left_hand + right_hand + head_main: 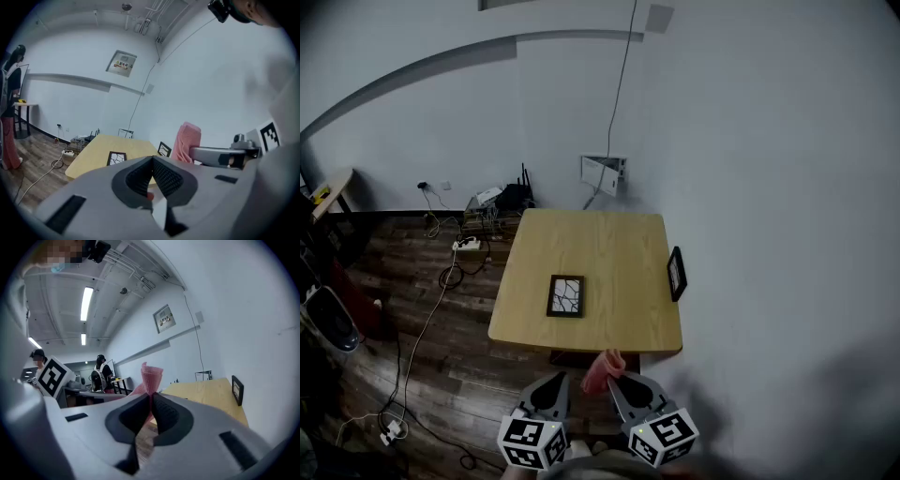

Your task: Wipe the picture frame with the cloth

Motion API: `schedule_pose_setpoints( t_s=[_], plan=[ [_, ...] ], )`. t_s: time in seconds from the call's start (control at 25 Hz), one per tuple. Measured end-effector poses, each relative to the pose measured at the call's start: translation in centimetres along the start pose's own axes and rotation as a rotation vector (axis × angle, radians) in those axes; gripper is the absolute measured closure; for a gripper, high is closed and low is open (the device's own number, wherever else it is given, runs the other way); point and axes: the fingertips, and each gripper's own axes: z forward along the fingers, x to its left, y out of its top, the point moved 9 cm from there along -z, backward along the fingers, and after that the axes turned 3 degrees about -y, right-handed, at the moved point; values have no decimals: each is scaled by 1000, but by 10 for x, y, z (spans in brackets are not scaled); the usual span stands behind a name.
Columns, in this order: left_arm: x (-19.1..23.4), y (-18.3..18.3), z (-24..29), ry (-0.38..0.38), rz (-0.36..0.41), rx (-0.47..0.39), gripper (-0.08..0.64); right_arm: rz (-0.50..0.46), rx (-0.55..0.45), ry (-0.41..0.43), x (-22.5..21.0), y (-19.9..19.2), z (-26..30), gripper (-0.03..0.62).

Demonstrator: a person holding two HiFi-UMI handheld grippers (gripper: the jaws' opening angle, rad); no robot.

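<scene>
A dark picture frame with a white cracked pattern lies flat on the wooden table; it also shows in the left gripper view. A second dark frame stands on the table's right edge against the wall, also visible as frame. Both grippers hover in front of the table's near edge, short of the frames. My right gripper is shut on a pink cloth, which sticks up from its jaws. My left gripper is shut with nothing in it.
A white wall runs along the table's right side. On the wooden floor to the left lie cables and a power strip, with a router and boxes by the far wall. People stand at desks in the background.
</scene>
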Motion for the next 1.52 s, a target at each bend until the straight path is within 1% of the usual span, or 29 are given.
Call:
schedule_pose_setpoints(
  t_s=[0.28,0.4,0.52,0.72,0.84,1.04,1.12,1.32,1.52],
  plan=[
    [-5,-4,-9,20,16,-10,557,-6,-1,-9,5,-2,-1,578],
    [-4,-4,-15,45,16,-15,557,11,-5,-3,9,1,-3,578],
    [-1,-6,-19,65,2,-15,557,40,-19,-3,9,1,-4,577],
    [8,-9,-12,63,-46,-8,557,80,-31,-24,-2,0,6,577],
    [17,-10,-5,60,-53,5,557,88,-33,-24,-3,-1,13,577],
    [40,-4,20,48,-61,22,557,105,-37,-41,-19,2,36,577],
    [51,0,33,43,-59,28,555,97,-33,-47,-26,5,49,577],
    [87,11,69,22,-66,50,555,89,-15,-51,-42,15,94,577],
    [124,25,104,7,-58,68,555,80,-2,-55,-55,26,144,577]
  ],
)
